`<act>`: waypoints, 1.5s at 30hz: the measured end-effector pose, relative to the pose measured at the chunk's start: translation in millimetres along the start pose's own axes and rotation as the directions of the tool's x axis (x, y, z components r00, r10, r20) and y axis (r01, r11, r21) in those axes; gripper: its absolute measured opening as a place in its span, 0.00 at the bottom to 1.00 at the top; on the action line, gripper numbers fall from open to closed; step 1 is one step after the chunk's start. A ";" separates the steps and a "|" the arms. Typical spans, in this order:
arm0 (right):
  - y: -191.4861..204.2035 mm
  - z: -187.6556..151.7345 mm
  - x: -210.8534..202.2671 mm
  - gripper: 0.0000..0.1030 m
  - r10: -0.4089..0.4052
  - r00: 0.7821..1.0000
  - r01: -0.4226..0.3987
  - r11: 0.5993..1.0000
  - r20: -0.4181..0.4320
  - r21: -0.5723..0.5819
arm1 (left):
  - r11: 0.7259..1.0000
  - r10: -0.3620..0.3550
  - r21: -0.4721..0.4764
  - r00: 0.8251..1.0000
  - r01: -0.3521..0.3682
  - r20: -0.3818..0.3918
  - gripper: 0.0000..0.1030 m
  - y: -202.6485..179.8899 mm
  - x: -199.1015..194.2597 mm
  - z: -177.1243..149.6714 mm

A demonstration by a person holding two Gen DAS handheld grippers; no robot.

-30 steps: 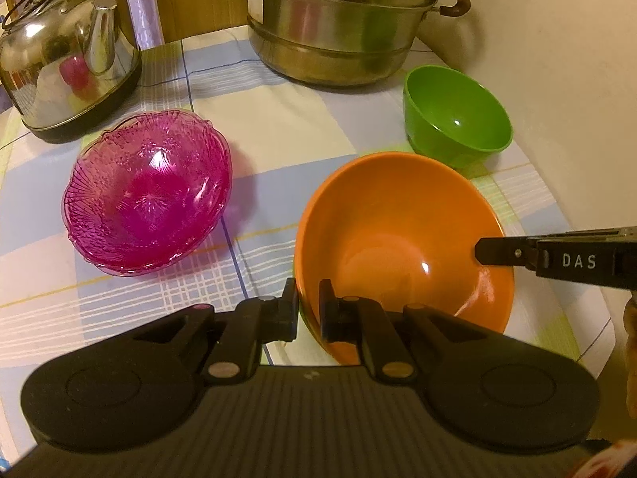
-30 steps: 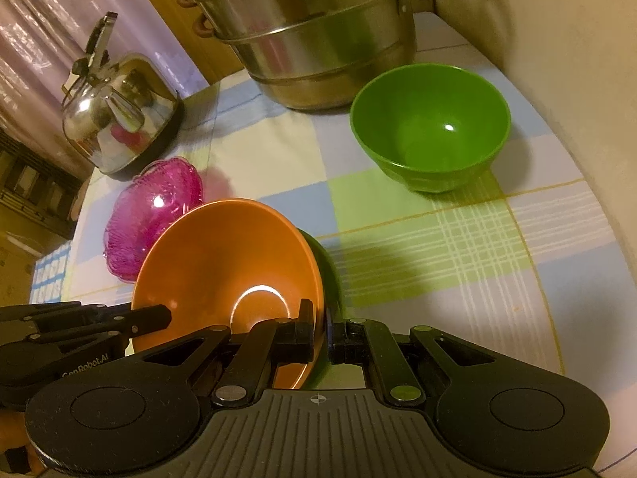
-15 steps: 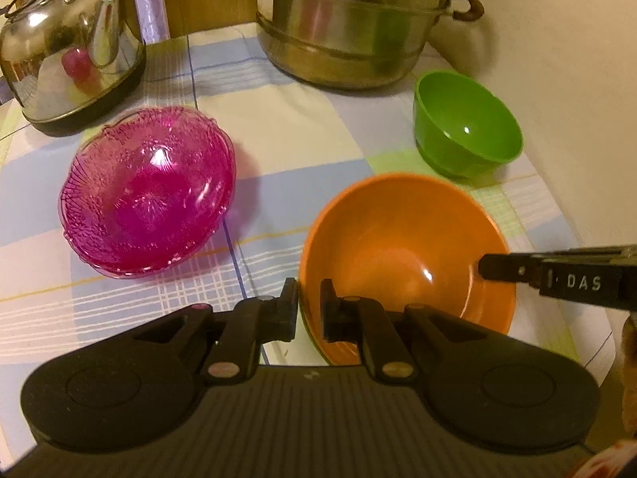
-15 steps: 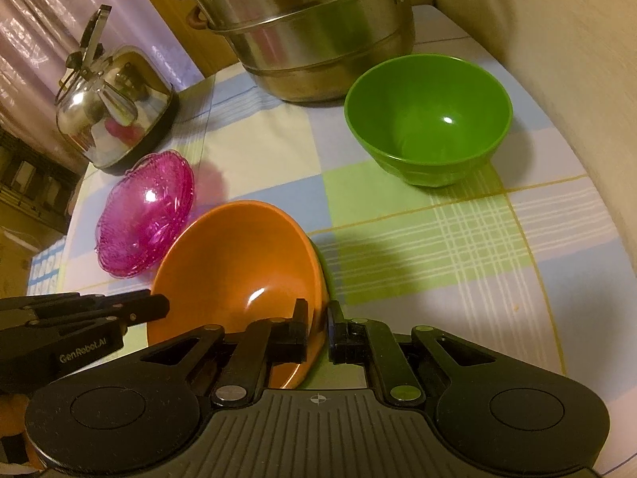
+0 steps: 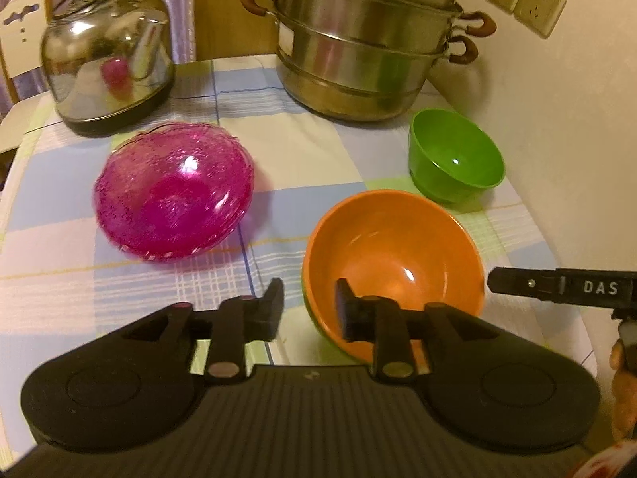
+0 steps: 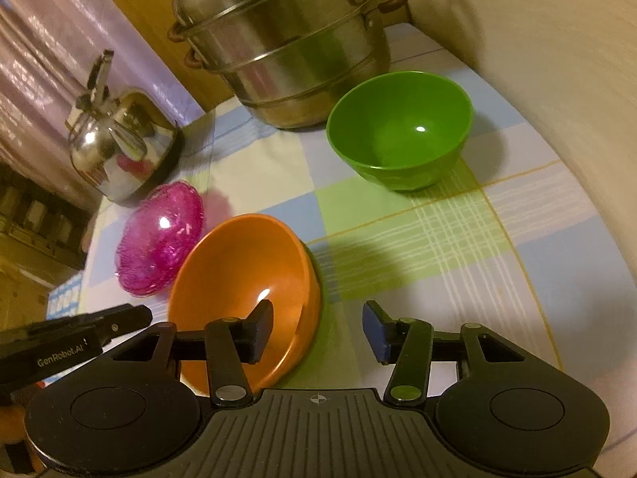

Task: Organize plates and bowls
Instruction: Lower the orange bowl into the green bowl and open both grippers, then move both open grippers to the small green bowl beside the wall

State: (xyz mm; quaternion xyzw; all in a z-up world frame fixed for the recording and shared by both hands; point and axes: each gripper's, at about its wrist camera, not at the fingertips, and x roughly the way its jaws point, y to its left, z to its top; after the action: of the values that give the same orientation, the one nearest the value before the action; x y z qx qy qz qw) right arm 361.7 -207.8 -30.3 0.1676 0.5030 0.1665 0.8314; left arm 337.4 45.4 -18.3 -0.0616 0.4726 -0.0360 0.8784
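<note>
Now my left claw (image 5: 306,308) is spreading its jaws, the orange bowl's (image 5: 392,255) near rim between them but unpinched; my right claw (image 6: 316,328) is opening too, astride that bowl's right rim. Leftward sits the pink bowl (image 5: 175,195); the green bowl (image 5: 456,155) stands by the tablecloth's (image 5: 47,271) right edge.

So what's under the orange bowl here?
A thin green edge peeks out beneath the orange bowl along its lower rim, so it seems to sit in a green dish. The orange bowl covers the rest, so that dish's shape is hidden.
</note>
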 end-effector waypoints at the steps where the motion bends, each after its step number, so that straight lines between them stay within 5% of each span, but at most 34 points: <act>1: -0.1 -5.0 -6.3 0.50 0.003 1.000 -0.003 1.000 0.006 0.008 | 1.000 0.001 -0.006 1.000 -0.001 0.007 0.34 -0.9 -5.6 -4.5; 8: -0.5 -42.4 -50.3 0.58 0.020 0.998 -0.024 0.998 0.065 0.053 | 0.999 -0.008 -0.050 0.998 0.011 0.068 0.63 -10.5 -49.3 -42.3; 15: 1.5 -89.0 -91.6 0.67 -0.019 0.993 0.014 0.999 0.118 0.047 | 0.998 0.021 -0.055 0.990 -0.013 0.138 0.81 -32.7 -90.1 -89.0; 28: -0.6 -163.3 -139.6 0.69 -0.089 0.983 0.098 0.994 0.163 -0.048 | 0.993 0.073 -0.102 0.985 -0.057 0.156 0.86 -66.3 -118.8 -168.4; 45: -15.8 -184.9 -168.3 0.69 -0.094 0.973 0.100 0.995 0.209 -0.021 | 0.995 0.071 -0.082 0.982 -0.057 0.177 0.86 -88.2 -133.2 -190.8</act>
State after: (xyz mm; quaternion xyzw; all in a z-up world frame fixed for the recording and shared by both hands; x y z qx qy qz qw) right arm 124.6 -276.1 13.1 0.1462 0.4182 0.1151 0.8891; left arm 104.3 -39.9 0.2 -0.0831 0.3943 0.0162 0.9151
